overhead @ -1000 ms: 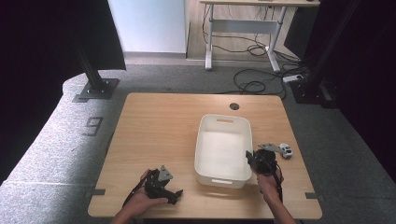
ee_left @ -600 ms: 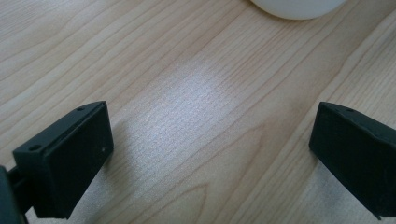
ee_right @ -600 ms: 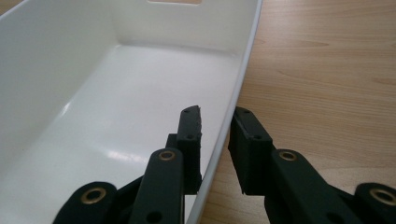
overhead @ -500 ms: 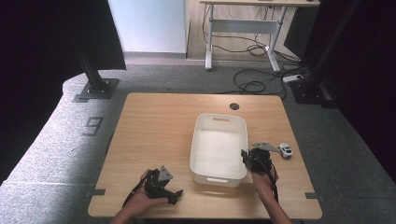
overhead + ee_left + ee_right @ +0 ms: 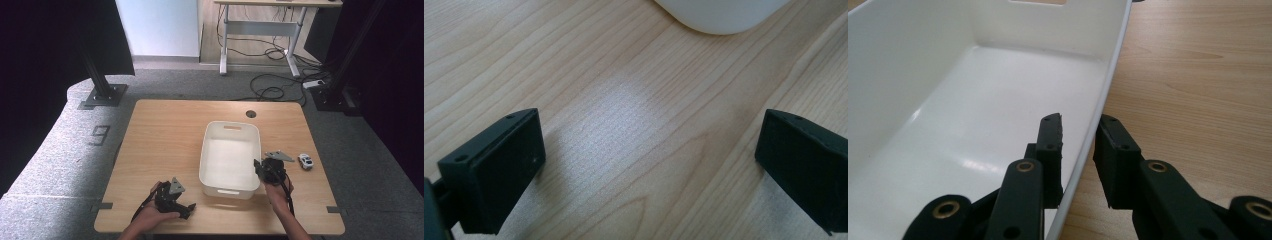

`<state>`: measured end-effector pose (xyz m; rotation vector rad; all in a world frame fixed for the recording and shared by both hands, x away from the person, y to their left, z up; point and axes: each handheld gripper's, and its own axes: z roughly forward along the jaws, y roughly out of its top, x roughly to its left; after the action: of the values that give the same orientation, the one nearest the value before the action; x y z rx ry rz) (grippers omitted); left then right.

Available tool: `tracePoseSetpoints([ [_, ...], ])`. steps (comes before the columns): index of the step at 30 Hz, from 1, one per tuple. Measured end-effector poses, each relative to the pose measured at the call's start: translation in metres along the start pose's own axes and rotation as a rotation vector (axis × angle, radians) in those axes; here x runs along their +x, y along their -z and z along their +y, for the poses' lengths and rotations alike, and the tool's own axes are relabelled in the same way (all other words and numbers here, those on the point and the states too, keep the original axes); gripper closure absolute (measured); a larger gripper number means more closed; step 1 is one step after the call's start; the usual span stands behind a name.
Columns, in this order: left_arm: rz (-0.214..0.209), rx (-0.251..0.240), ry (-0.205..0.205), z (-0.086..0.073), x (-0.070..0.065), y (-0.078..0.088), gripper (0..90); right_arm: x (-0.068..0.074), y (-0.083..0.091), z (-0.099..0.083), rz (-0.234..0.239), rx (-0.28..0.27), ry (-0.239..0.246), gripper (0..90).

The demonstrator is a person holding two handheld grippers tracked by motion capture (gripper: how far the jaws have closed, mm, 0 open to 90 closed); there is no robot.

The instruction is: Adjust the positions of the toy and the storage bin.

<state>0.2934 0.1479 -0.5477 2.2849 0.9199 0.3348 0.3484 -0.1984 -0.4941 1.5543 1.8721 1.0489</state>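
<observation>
An empty white bin [image 5: 227,155] stands on the wooden table [image 5: 165,135], right of the middle. My right gripper [image 5: 261,169] is at the bin's right wall near its front corner. In the right gripper view this gripper [image 5: 1080,125] has one jaw inside the bin [image 5: 973,100] and one outside, shut on the thin wall. My left gripper [image 5: 186,207] rests low near the table's front edge, left of the bin. Its jaws stand wide open [image 5: 649,165] over bare wood, with a corner of the bin [image 5: 724,12] just ahead.
A small white toy car [image 5: 305,161] lies on the table right of the bin, close to my right gripper. A round cable hole [image 5: 251,114] sits near the table's far edge. Dark stands and a desk with cables are on the floor beyond.
The bin has slid a little to the left and turned slightly, with my right gripper moving along on its right wall. My left gripper has stayed put.
</observation>
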Motion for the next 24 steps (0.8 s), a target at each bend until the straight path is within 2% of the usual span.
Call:
tracePoseSetpoints([
  [6,0.0,0.0,0.0,0.0,0.0,0.0,0.0,0.005,-0.001,0.0,-0.006,-0.002,0.002,72.9],
  [8,0.0,-0.001,0.0,0.0,0.0,0.0,0.0,0.012,-0.002,-0.001,-0.014,-0.005,0.031,72.1],
  [10,0.0,-0.001,0.0,0.0,0.0,0.0,0.0,0.013,-0.002,-0.001,-0.015,-0.004,0.038,71.9],
  [24,0.0,-0.001,-0.001,0.0,0.0,0.0,0.0,0.009,-0.004,-0.002,0.015,-0.003,0.035,70.4],
])
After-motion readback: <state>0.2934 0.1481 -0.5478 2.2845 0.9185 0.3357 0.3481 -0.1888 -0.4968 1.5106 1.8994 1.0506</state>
